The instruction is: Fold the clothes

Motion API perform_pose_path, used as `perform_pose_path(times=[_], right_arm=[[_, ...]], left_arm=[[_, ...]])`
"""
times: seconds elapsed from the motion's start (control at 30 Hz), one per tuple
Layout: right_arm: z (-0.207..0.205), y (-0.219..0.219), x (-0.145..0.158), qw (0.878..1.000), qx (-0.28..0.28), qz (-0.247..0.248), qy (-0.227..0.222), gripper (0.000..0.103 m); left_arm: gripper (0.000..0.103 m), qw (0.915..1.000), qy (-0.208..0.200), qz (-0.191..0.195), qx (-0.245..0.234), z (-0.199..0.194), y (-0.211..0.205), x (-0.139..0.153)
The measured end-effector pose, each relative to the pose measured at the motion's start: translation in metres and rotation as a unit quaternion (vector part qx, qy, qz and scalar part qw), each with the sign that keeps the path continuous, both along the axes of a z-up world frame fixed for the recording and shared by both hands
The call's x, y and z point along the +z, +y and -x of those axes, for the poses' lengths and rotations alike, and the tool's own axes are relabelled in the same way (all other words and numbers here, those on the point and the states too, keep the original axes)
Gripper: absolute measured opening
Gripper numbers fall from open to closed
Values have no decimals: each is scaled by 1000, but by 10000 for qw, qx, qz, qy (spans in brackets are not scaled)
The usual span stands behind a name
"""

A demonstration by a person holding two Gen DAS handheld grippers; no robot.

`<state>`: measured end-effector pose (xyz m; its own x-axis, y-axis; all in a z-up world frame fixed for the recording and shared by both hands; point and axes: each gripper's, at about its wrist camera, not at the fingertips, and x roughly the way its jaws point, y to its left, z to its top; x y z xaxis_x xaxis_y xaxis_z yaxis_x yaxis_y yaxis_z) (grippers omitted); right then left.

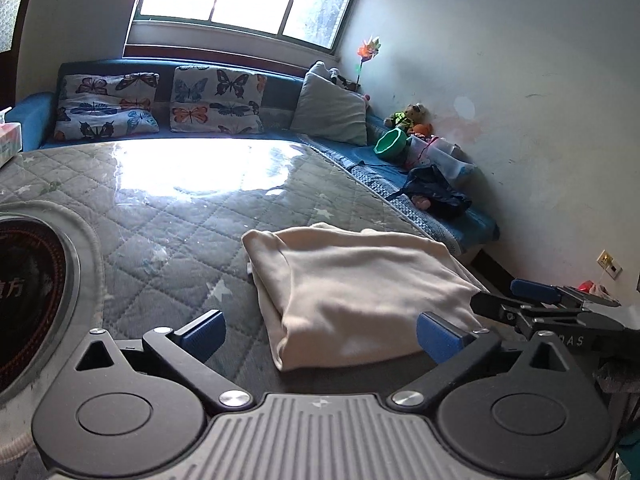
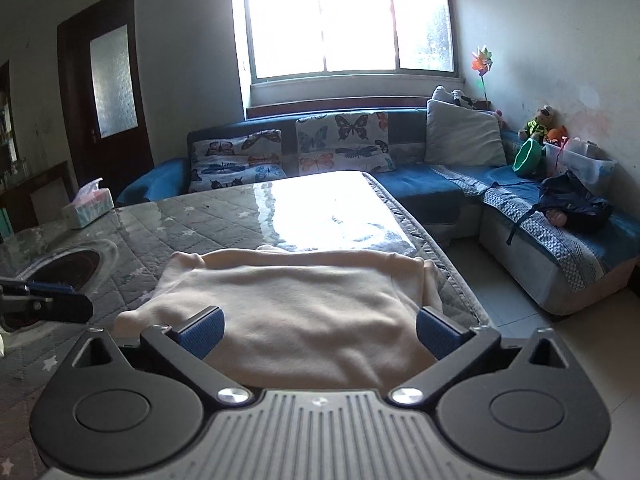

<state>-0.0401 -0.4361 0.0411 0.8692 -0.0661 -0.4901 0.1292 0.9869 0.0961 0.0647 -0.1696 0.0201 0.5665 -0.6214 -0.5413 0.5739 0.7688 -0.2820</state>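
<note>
The cream garment (image 1: 356, 296) lies folded into a thick rectangular bundle on the desk (image 1: 168, 216), which is covered by a grey quilted cloth with pale stars under a glossy clear sheet. The garment sits near the desk's right-hand edge, on the side toward the blue sofa (image 2: 448, 196), and well apart from the dark round inset (image 1: 28, 284) at the desk's other side. In the left wrist view the left tool (image 1: 320, 332) stands released, its blue pads spread wide; the garment's near corner lies between them, and neither pad can be seen pressing on it. The right tool (image 2: 320, 334) is likewise released, its jaws wide apart just over the garment's near edge, with cloth showing between the pads but not pinched. Each tool shows at the margin of the other's view: the right tool's blue-tipped finger (image 1: 532, 290) beside the garment's right edge, the left tool's finger (image 2: 48, 300) just beside the garment's left edge. Beyond the garment, sunlight from the window (image 2: 348, 24) glares off the desk surface. A tissue box (image 2: 88, 204) stands on the desk's far left corner, well apart from the garment. Two butterfly-print cushions (image 2: 288, 152) lean against the sofa back behind the desk.
</note>
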Motion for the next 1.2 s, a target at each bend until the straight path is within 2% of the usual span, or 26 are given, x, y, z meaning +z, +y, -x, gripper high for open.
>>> perform_pose_path(times=[0.17,0.33,0.53,0.83,1.2], right_arm=[[11,7,3,10000,71,20,-14,103],[19,20,2,9997,155,149,89,103],[27,32,2,9993,60,232,290,103],[43,42,6,9994,-31,200,275,103],[55,54,0,9989,-119,169,412,103]], left_arm=[[103,10000,-61,-71,-33,15,5,0],[103,9999,-60,-95,130,27,13,-1],[103,9990,-32,-345,267,40,17,-6],[103,9984,75,-340,444,55,25,-8],[103,9986,115,-355,378,71,25,-13]])
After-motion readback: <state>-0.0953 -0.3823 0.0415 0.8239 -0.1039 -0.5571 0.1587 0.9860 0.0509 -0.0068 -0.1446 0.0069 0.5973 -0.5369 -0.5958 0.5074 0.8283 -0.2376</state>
